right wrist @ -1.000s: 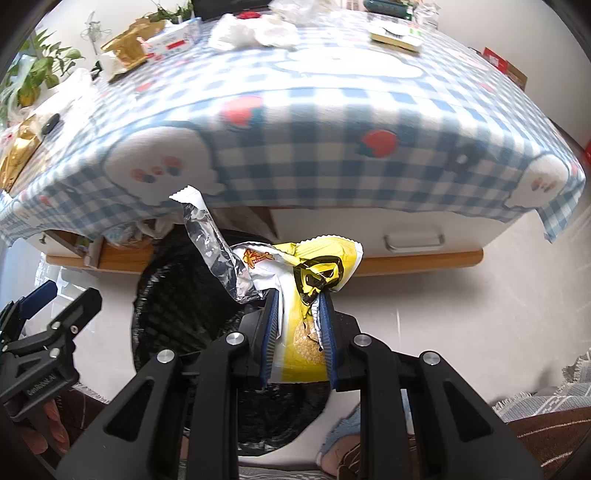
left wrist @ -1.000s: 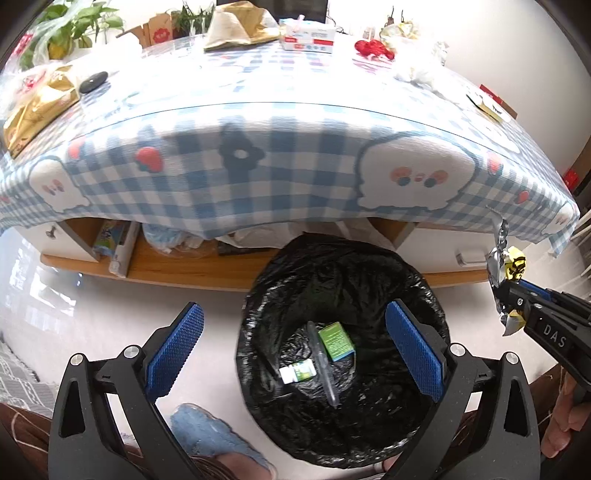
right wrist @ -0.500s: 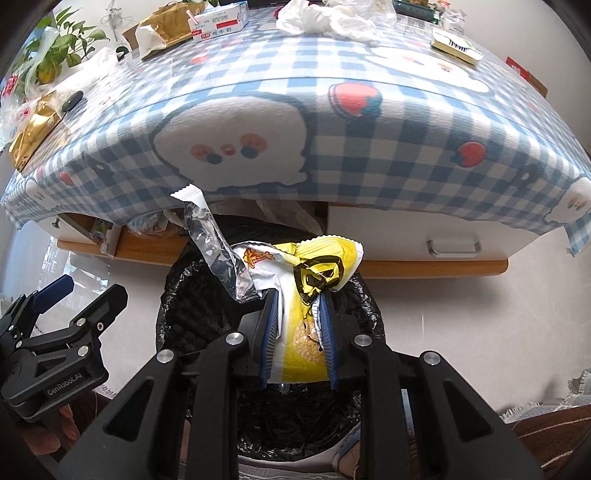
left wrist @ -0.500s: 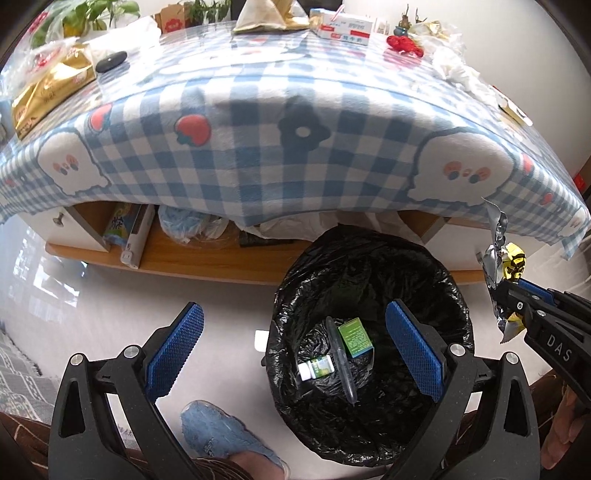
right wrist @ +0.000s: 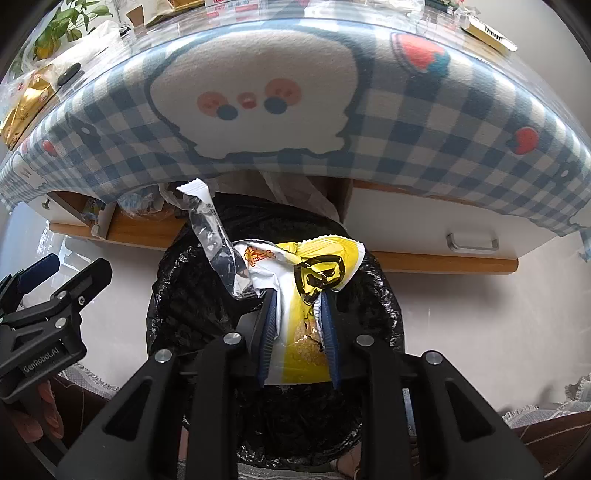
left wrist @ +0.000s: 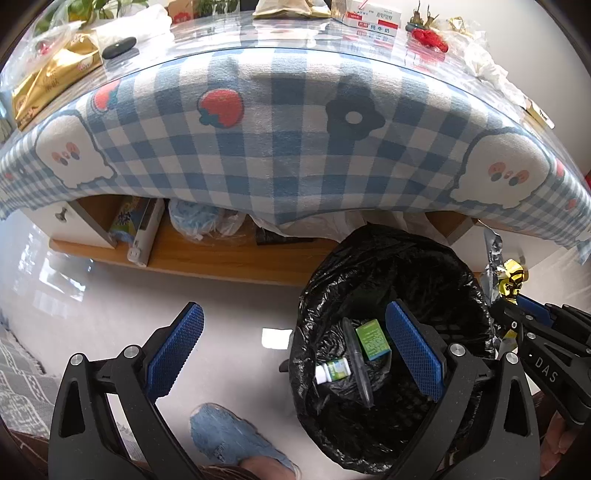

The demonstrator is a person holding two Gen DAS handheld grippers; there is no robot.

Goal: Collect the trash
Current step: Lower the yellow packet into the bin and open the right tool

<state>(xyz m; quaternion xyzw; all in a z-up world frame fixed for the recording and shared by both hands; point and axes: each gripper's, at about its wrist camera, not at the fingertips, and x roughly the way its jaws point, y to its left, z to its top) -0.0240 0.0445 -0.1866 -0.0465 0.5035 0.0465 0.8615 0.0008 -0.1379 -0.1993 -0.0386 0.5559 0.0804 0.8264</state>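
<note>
A bin lined with a black bag [left wrist: 402, 266] stands on the floor by the table; it also shows in the right wrist view [right wrist: 192, 295]. Inside lie a green box [left wrist: 372, 339], a small white and green bottle [left wrist: 332, 371] and a clear strip. My right gripper [right wrist: 297, 302] is shut on a yellow and silver snack wrapper [right wrist: 317, 266], held right over the bin; it shows at the right in the left wrist view [left wrist: 506, 280]. My left gripper [left wrist: 295, 343] is open and empty, left of the bin's middle.
The table with a blue checked cloth [left wrist: 280, 147] overhangs the bin. On it lie a white carton [left wrist: 373, 16], gold packets [left wrist: 51, 77] and crumpled tissue [left wrist: 484, 62]. A wooden shelf [left wrist: 207, 254] below holds bags. My blue shoe [left wrist: 236, 439] is on the floor.
My left gripper has shifted left, so the bin now sits to its right. My right gripper has moved left and closer over the bin with the wrapper in it.
</note>
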